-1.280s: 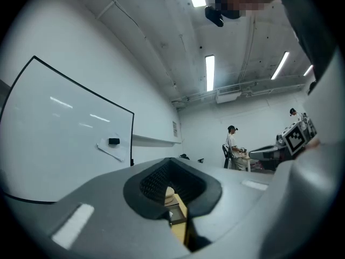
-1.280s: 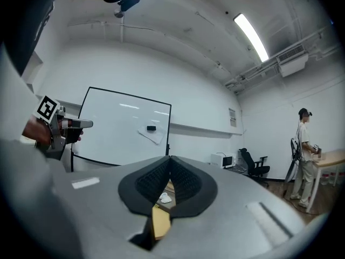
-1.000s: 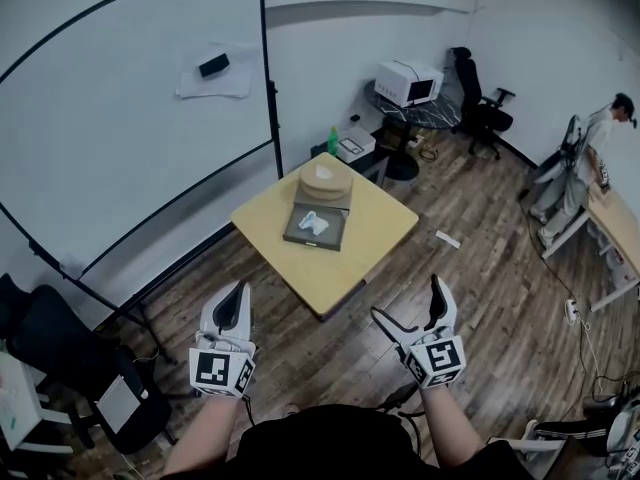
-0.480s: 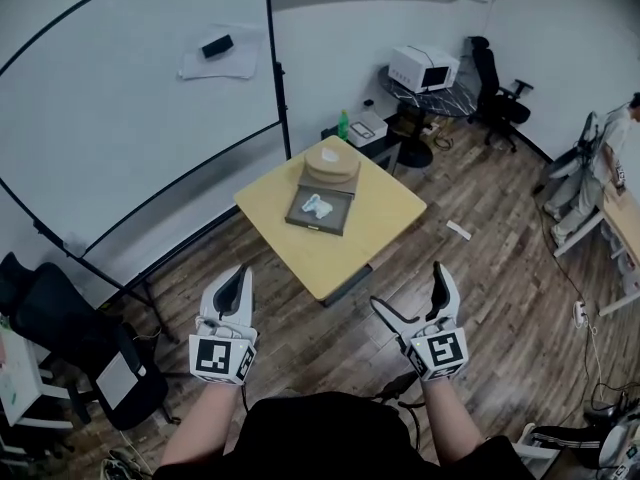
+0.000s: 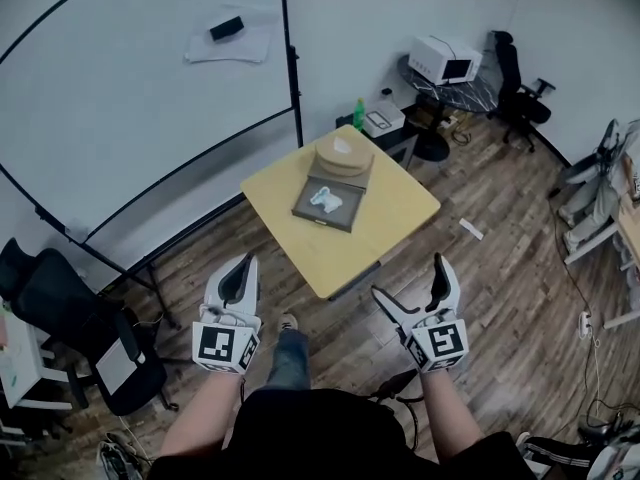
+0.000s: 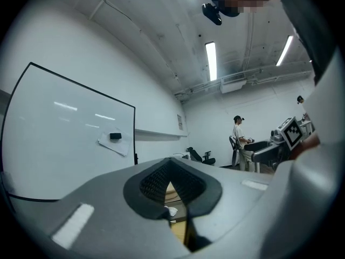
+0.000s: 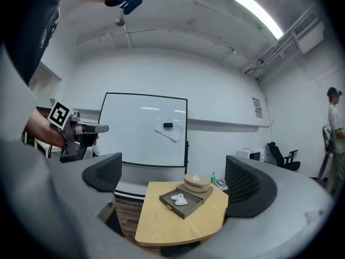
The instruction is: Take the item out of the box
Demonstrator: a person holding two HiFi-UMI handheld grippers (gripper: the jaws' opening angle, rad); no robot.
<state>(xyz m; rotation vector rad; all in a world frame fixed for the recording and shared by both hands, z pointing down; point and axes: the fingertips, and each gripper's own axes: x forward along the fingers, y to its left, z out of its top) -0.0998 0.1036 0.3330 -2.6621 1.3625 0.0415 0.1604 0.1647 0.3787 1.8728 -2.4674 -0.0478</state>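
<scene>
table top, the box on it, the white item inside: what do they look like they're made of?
table: pale wood or wood-look laminate, matte, with an even yellowish tone. box: dark grey-brown, matte, thin-walled; cardboard or wood, can't tell which. white item: irregular crumpled shape, maybe cloth or plastic film; too small to be sure.

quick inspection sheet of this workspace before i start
surface: table, bare apart from the box
job's things: box open, white item inside; round piece sits on its far part
clutter: scrap on the floor
grippers: left claw shut, right claw open; both empty, well short of the table
cables: cable trails over the floor at right
surroundings: whiteboard, microwave, chair
</scene>
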